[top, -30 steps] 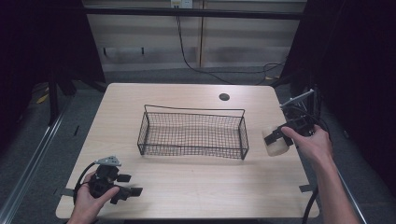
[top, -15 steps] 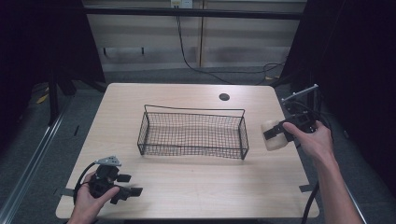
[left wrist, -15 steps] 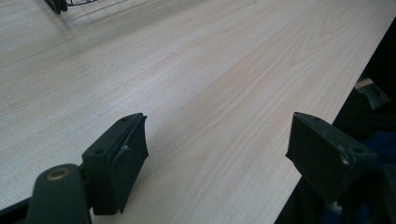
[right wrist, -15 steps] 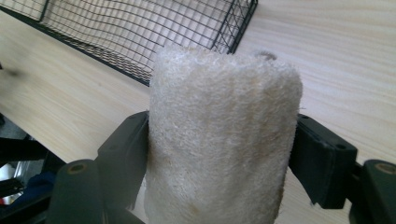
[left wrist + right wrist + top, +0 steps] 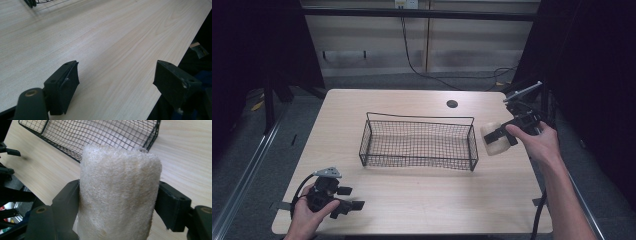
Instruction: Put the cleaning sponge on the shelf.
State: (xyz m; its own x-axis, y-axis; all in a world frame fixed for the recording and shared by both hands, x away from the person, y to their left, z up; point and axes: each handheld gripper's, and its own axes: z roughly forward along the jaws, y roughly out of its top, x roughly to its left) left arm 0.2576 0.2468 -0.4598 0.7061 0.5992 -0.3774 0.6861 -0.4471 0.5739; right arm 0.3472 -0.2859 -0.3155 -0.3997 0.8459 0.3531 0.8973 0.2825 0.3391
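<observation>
The right tool [image 5: 495, 136] is squeezing a fuzzy cream-white sponge roll [image 5: 117, 195], holding it up in the air just beside the black wire basket [image 5: 418, 142]. The roll's bottom is cut off. The left tool [image 5: 117, 82] is sitting wide open, holding nothing, on the pale wooden surface [image 5: 412, 200].

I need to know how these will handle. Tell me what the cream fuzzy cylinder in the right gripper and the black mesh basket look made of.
Cream fuzzy cylinder: looks like a fibrous loofah-type sponge or rolled coarse cloth, matte, with a woolly, loose-fibred surface.
Black mesh basket: seems to be thin metal wire, dark-coated, shown by the fine open grid and thicker rim wire.
</observation>
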